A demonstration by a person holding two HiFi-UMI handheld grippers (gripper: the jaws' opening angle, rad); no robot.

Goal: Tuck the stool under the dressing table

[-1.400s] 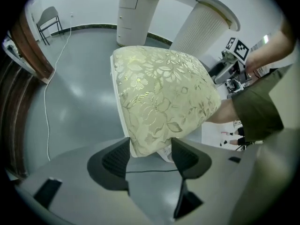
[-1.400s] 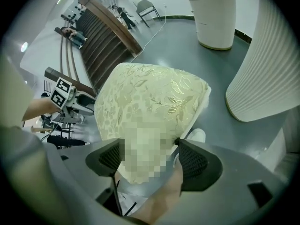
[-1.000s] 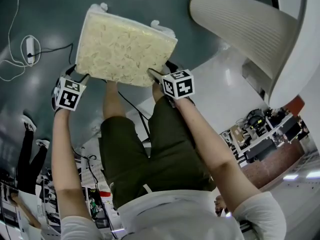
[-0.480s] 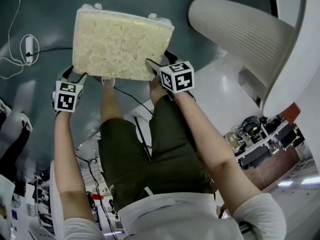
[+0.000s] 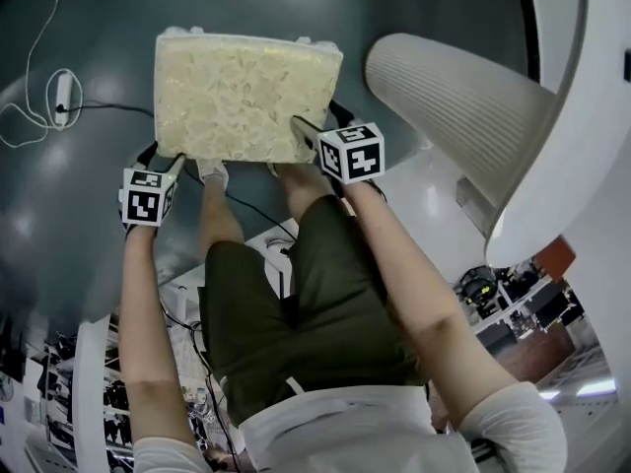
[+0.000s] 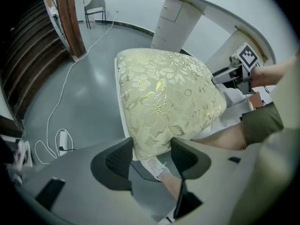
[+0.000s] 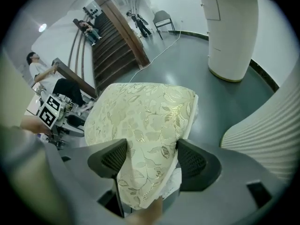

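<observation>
The stool, seen from above as a square cushion of cream floral cloth (image 5: 245, 95), hangs over the dark grey floor, gripped at both near corners. My left gripper (image 5: 170, 158) is shut on its near left corner, where the cloth fills the gap between the pads (image 6: 151, 156). At the near right corner my right gripper (image 5: 302, 132) is shut on the cushion (image 7: 151, 159), with cloth bulging between its wide-set jaws. The white dressing table with its ribbed curved side (image 5: 463, 97) stands right of the stool. Its top and drawers (image 6: 178, 11) show beyond the cushion.
A white power strip with a cable (image 5: 59, 99) lies on the floor at the left. My own legs and a white shoe (image 5: 211, 171) are just under the stool. A wooden staircase (image 7: 112, 46), a chair (image 7: 163, 18) and some people are farther off.
The stool has turned a little and now sits squarer in the head view. Both grippers moved with it, the left one slightly right and down. The ribbed table side looks nearer.
</observation>
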